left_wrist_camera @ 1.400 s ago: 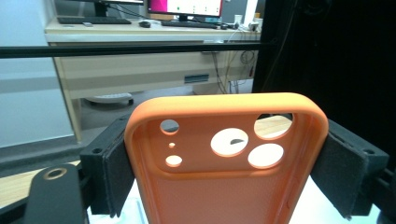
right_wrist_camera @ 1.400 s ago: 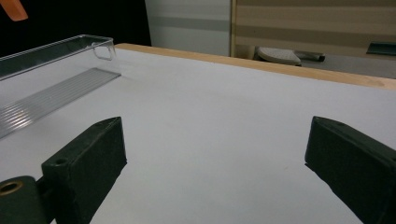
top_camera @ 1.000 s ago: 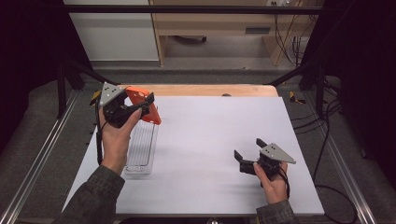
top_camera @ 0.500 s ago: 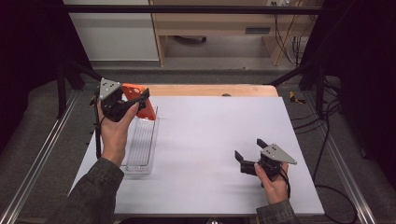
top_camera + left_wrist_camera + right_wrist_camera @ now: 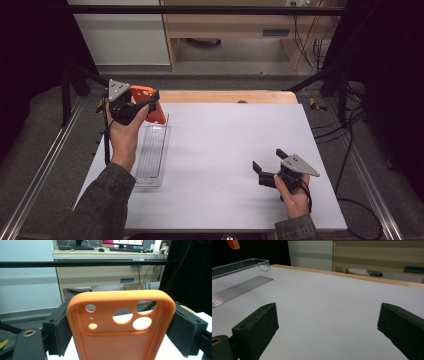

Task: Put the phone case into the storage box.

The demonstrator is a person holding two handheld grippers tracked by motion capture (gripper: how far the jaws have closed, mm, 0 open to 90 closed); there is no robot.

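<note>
The left gripper (image 5: pixel 142 106) has carried the orange phone case (image 5: pixel 148 103) leftward, clamped above the clear tray's (image 5: pixel 150 155) far end. Lowering it in remains, I'd say. The right gripper (image 5: pixel 269 167) rests apart, empty.

Even overhead light falls on the white rectangular table top (image 5: pixel 225 150), which reads bright with only faint, soft shadows under the hands. The surroundings past its left and right edges sink into near black. The high view is soft and grainy. In the left gripper view the orange plastic phone case (image 5: pixel 120 322) is slightly blurred, glowing where light passes through.
</note>
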